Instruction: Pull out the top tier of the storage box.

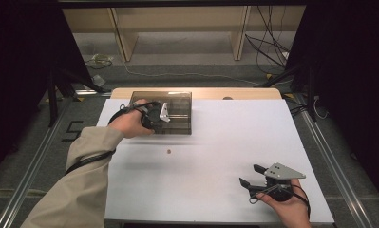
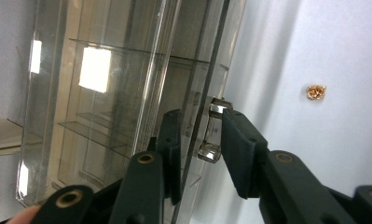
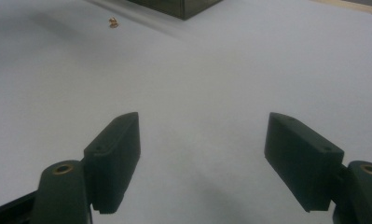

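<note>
A smoky clear plastic box stands at the back left of the white table. My left gripper reaches over the box's front edge. In the left gripper view its jaws pinch the front wall of the box at a small metal clasp, one jaw on each side. A tiny gold trinket lies loose on the table in front of the box, also visible as a gold knot. My right gripper rests near the front right edge, open and empty.
A corner of the box and the trinket lie far ahead of the right gripper. A wooden strip borders the table's back edge. Shelving legs and cables stand on the floor behind, with dark curtains on both sides.
</note>
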The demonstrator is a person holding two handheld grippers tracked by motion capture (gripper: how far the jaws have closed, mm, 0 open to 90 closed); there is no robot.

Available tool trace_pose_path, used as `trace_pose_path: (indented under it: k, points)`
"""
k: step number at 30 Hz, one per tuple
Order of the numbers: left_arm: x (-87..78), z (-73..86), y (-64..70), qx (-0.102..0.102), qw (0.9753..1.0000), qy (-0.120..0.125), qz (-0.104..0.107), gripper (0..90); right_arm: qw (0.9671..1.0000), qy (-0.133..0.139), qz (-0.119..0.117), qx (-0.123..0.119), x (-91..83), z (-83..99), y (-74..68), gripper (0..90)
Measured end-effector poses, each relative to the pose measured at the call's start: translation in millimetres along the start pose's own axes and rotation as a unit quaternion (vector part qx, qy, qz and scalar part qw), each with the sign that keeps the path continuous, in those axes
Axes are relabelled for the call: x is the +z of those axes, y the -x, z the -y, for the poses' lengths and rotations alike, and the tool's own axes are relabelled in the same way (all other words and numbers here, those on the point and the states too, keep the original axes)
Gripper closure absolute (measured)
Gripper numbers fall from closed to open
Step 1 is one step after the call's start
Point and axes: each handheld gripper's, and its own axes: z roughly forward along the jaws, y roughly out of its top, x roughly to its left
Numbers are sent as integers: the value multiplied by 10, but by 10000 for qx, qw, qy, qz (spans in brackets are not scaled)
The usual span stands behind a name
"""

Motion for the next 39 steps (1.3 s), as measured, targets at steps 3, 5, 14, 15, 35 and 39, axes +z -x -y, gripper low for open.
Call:
trace_pose_path:
  k: [3,5,14,15,35,39]
  points:
    - [-1,-6,2,23,10000,-22,18,724,10000,-6,-4,-2,0,0,-1,275]
    - [1,-11,4,58,10000,-26,6,730,10000,-4,-4,-2,0,-1,-1,275]
    - [0,-46,-17,233,9996,-147,4,821,10000,21,10,17,-8,-2,1,276]
    - [-3,-47,-20,283,9995,-166,23,824,10000,14,8,11,-8,-2,3,276]
    - [-8,-44,-6,614,9980,-143,53,855,10000,8,1,19,-8,-3,1,278]
    - [-13,-39,1,673,9976,-137,56,859,10000,16,2,16,-8,-3,0,280]
